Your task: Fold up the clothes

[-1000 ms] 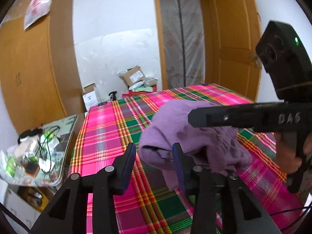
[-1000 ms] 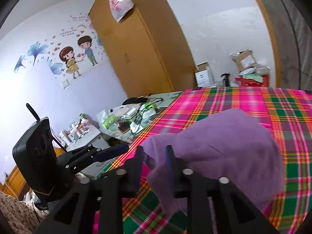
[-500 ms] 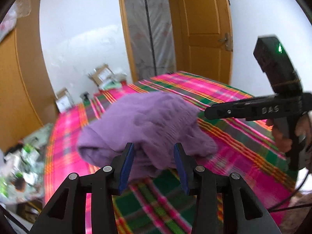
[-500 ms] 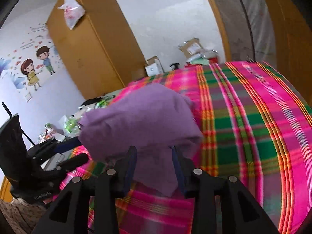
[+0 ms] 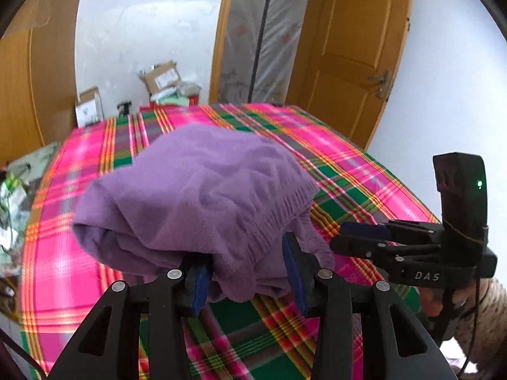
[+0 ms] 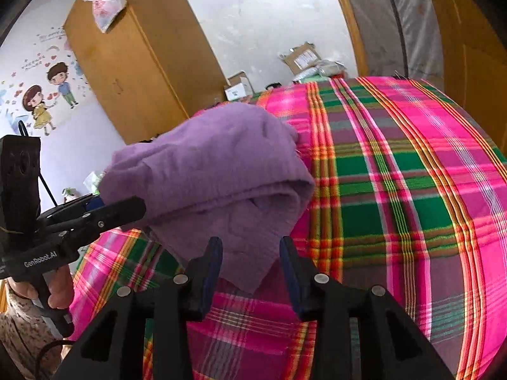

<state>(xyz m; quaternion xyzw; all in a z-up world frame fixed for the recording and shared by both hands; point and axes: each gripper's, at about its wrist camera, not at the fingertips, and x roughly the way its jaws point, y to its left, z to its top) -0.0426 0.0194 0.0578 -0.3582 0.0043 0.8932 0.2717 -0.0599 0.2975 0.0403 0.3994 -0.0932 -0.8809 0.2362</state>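
Left-wrist view shows a purple sweater (image 5: 196,196) bunched in a soft heap on the plaid bedspread (image 5: 348,171). The left gripper (image 5: 247,272) has a fold of it between parted jaws, pads not visibly pressing. The right gripper (image 6: 250,269) has just been opening, and a hanging corner sits loosely between its fingers. The knit looks light and floppy (it will sag and slide rather than hold shape), so the ribbed hem (image 5: 285,218) or shoulder seams seem the best places to pinch.

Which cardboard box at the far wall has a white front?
The smaller cardboard box on the left, beside the wooden wardrobe; the larger brown box sits higher.
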